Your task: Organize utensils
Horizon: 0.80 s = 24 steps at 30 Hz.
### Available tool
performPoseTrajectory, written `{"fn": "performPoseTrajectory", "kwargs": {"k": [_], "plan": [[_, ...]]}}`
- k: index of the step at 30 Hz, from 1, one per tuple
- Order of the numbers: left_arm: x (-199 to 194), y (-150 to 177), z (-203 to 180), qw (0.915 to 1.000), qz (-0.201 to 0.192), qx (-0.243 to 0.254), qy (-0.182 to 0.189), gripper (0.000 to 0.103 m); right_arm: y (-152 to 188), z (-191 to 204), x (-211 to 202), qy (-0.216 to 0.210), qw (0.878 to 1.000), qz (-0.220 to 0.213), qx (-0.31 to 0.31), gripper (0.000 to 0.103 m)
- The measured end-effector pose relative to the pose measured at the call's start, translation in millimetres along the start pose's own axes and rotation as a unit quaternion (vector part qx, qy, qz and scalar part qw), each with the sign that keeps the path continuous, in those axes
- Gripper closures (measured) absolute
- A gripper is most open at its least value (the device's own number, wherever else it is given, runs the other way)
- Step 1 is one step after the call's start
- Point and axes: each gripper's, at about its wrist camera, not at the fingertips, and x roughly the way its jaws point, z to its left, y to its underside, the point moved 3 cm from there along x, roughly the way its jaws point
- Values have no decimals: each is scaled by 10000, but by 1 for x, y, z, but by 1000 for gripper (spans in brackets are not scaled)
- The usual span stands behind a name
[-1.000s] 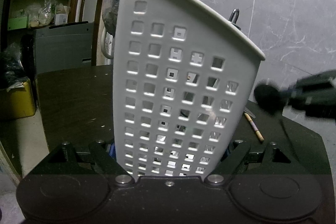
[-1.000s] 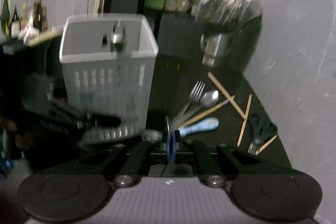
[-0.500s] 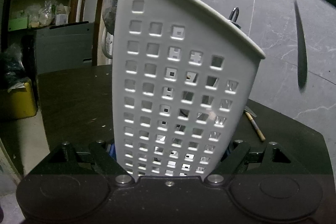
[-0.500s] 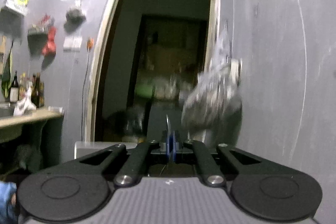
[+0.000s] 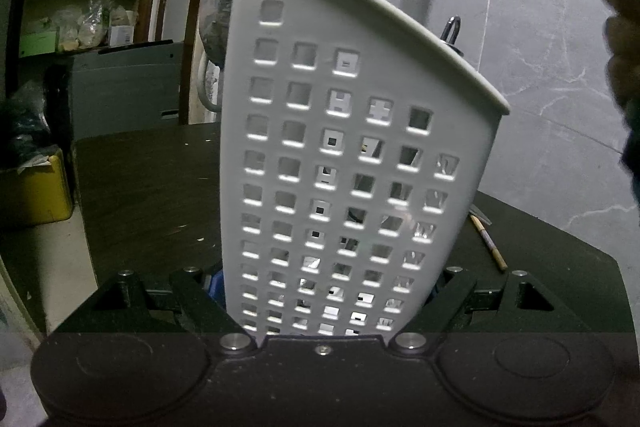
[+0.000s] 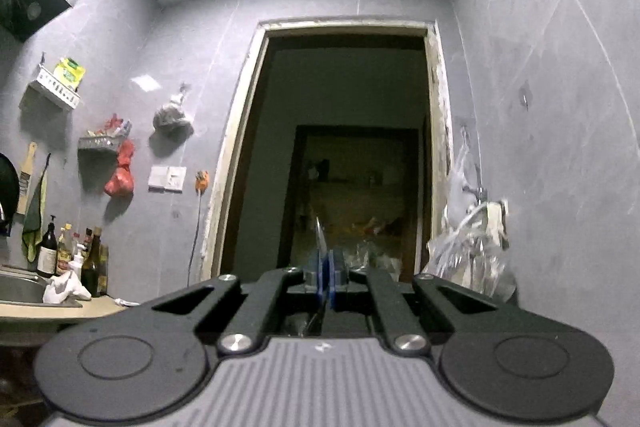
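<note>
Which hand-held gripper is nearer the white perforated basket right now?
Left. The left hand-held gripper clamps the basket at its base. The right hand-held gripper points up at a doorway, basket out of its view.

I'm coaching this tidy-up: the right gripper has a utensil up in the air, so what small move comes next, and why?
Probably tip the right gripper down and lower the thin metal utensil into the white perforated basket. The utensil points upward toward the doorway, away from the basket, which the left gripper is gripping at its base, tilted and ready.
</note>
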Motion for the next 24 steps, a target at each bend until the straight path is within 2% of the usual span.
{"fn": "performPoseTrajectory", "kwargs": {"k": [11, 24], "plan": [[1, 0, 0, 10000, 17, 0, 20, 19, 54, 1, 13, 20, 9978, 555, 349, 99], [3, -1, -1, 10000, 37, 9, 24, 19, 74, -1, 7, -9, 9951, 934, 317, 99]]}}
